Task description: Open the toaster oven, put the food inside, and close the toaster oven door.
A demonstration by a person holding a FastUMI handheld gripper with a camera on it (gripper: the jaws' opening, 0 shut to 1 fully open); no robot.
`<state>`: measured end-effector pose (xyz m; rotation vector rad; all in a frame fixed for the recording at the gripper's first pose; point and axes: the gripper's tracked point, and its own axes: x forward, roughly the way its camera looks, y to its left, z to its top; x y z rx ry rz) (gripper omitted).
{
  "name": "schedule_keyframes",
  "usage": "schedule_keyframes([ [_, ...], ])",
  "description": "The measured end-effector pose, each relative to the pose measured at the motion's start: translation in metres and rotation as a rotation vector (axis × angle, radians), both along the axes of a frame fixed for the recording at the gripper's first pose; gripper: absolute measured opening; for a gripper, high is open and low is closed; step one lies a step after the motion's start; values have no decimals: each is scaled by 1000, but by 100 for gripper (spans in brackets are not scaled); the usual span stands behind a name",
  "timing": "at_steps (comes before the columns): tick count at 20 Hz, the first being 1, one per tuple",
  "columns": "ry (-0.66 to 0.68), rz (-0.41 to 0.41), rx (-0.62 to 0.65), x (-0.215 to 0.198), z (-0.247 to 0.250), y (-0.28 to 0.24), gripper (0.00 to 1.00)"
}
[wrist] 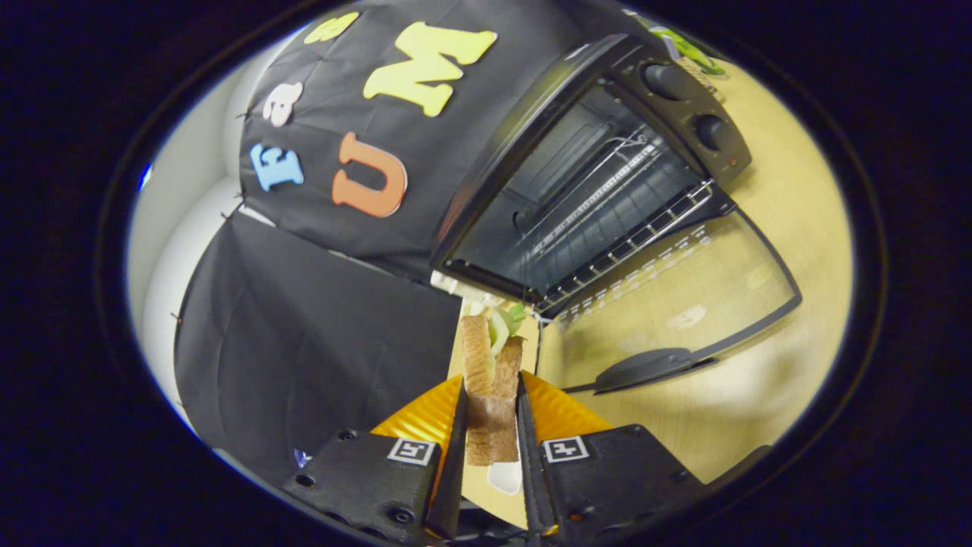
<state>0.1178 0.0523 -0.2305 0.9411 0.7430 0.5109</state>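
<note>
The tongs (490, 399) clamp a brown layered sandwich with green leaves (492, 380) between both fingers. Beyond the fingers, on the pale wooden worktop (790, 213), stands the black metal toaster oven (592, 152). A wire rack (630, 228) lies inside it. Its glass door (683, 304) is folded down flat toward the tongs, right of the sandwich.

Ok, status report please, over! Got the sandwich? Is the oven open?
Hand-held gripper shut on sandwich. Toaster oven ahead, door down, rack bare. Nothing between.
</note>
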Motion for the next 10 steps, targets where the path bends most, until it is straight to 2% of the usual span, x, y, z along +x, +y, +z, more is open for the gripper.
schedule_keyframes([
  [4, -84, -229, 82, 51, 6, -33, 38],
  [10, -148, -497, 120, 112, 4, -62, 38],
])
